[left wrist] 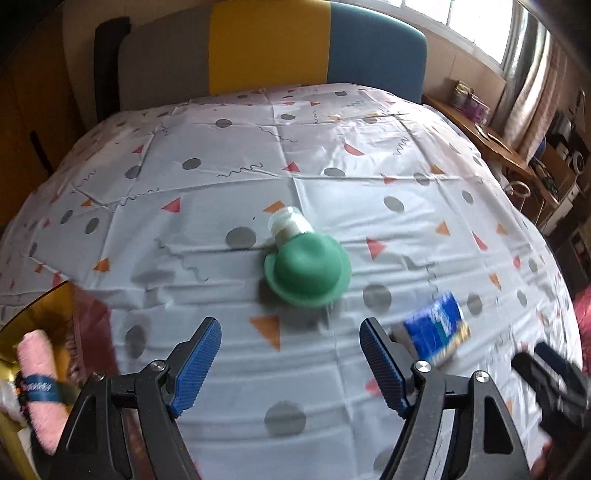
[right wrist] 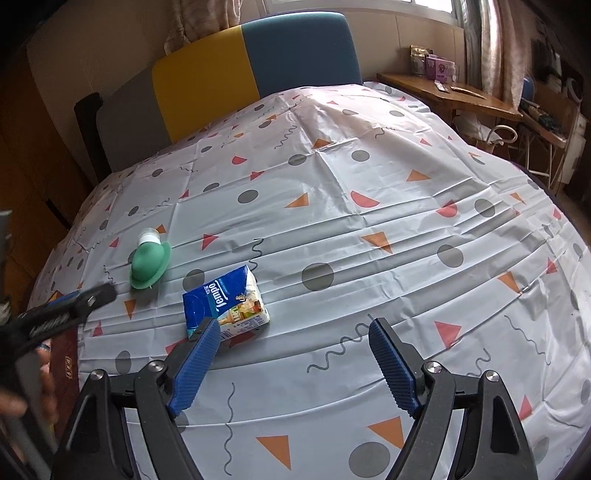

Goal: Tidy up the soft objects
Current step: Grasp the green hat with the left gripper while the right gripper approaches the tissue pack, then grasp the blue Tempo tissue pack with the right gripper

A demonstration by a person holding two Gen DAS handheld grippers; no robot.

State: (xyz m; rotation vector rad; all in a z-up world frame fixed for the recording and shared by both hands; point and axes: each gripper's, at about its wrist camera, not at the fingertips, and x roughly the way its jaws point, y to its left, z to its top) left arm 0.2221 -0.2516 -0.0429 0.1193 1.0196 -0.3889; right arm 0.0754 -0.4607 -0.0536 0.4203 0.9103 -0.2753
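Tissue pack [right wrist: 225, 301] lies beside the green squeeze toy [left wrist: 306, 267]; both tongs, left [left wrist: 290, 363] and right [right wrist: 291, 363], gape wide, empty; a careless close may shove it away.

Daylight pours in through the window [right wrist: 354, 5] at the back, curtains [right wrist: 495, 44] hanging at its right. A table under a white patterned cloth [right wrist: 369, 229] fills the room, with a grey, yellow and blue chair back [right wrist: 251, 74] behind it against the beige wall [right wrist: 92, 48]. A wooden side table [right wrist: 443, 94] with small purple boxes stands right, cluttered shelves beyond.
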